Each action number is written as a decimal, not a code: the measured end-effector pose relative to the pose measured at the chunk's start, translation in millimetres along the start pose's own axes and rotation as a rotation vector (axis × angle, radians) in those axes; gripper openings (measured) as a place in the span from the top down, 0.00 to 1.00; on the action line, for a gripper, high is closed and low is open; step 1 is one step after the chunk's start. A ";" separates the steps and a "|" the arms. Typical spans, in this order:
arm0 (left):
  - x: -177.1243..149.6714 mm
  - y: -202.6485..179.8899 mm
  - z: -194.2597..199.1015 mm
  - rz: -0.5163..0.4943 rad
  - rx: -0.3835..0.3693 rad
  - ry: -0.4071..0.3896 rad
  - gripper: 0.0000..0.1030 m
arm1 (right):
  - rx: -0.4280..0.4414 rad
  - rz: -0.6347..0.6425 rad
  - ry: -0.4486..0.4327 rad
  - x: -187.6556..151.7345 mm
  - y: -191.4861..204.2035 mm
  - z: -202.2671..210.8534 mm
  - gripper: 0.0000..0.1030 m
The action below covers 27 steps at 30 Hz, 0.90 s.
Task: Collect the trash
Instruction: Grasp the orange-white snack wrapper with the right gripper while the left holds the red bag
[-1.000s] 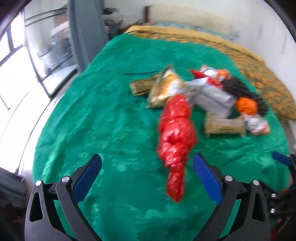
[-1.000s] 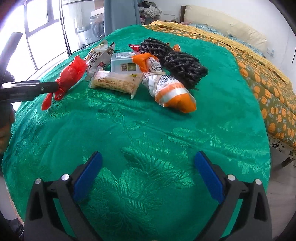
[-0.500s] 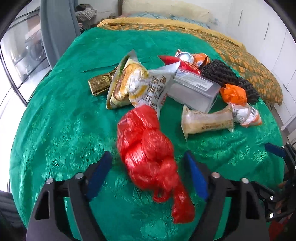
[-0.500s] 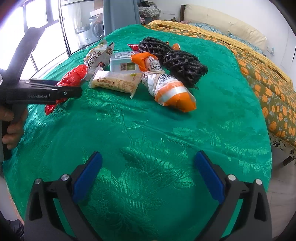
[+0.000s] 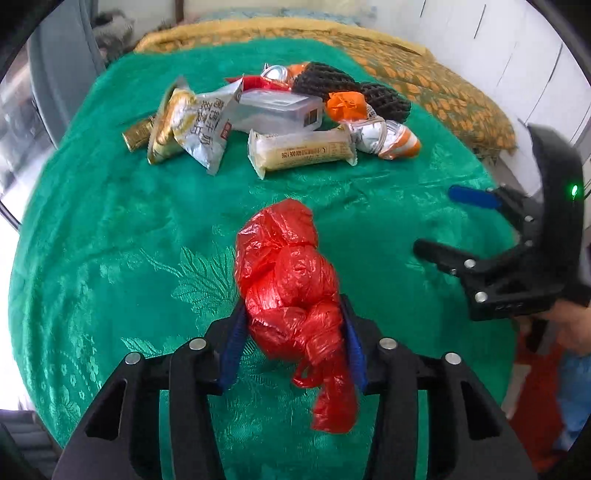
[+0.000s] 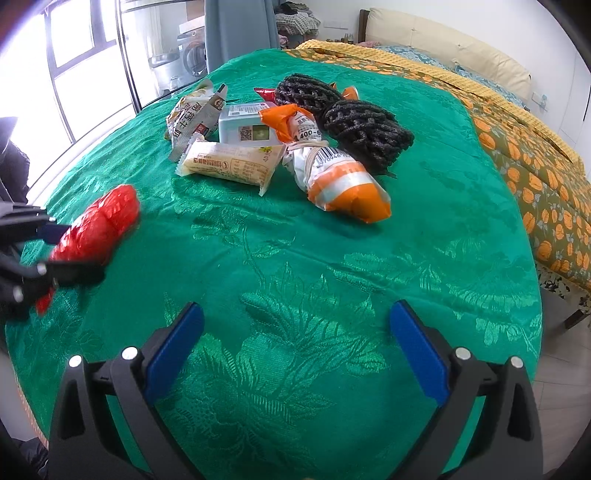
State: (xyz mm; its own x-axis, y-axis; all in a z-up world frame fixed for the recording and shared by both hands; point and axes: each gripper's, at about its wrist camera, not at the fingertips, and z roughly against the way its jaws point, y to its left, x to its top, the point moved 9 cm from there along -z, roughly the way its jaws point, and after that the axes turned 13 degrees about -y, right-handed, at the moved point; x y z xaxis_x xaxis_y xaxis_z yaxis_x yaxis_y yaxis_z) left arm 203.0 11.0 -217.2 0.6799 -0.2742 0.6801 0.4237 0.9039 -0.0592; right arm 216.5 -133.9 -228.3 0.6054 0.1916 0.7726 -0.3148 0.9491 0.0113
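Note:
My left gripper (image 5: 293, 332) is shut on a crumpled red plastic bag (image 5: 288, 273), held just above the green tablecloth (image 5: 110, 229); the bag also shows in the right wrist view (image 6: 98, 225), at the left. My right gripper (image 6: 295, 343) is open and empty over the cloth near the front edge; it shows at the right of the left wrist view (image 5: 480, 236). A pile of trash lies further back: a cream wrapper (image 6: 229, 164), an orange-and-white packet (image 6: 340, 181), black netting (image 6: 354, 122), a plastic box (image 6: 245, 129) and silver snack bags (image 5: 195, 125).
A gold wrapper (image 5: 136, 131) lies left of the pile. A bed with an orange patterned cover (image 6: 535, 147) stands to the right of the table. Windows (image 6: 74, 74) and a grey curtain (image 6: 236, 29) are at the back left.
My left gripper has closed its jaws on the red bag and pulled it back toward the near edge, away from the pile. The right gripper has barely moved.

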 end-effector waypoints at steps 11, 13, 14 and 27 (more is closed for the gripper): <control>2.0 15.1 -7.9 0.067 0.159 -0.122 0.14 | 0.039 -0.086 -0.063 29.7 -31.0 1.6 0.05; 1.8 16.5 -8.0 0.079 0.165 -0.127 0.14 | 0.043 -0.062 -0.058 43.2 -36.2 -4.2 0.05; -0.6 17.4 -6.8 0.079 0.167 -0.128 0.14 | 0.056 -0.038 -0.033 48.9 -35.5 -11.3 0.06; 0.7 20.4 -7.7 0.088 0.161 -0.131 0.14 | 0.097 -0.013 0.032 53.3 -20.1 -22.4 0.58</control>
State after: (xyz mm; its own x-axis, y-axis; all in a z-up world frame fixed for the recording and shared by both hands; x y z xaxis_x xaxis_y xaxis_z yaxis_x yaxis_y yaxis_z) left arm 216.7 26.7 -223.6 0.6223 -0.1567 0.7669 0.2580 0.9661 -0.0120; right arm 271.5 -137.2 -201.6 0.6323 0.1887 0.7514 -0.3751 0.9232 0.0838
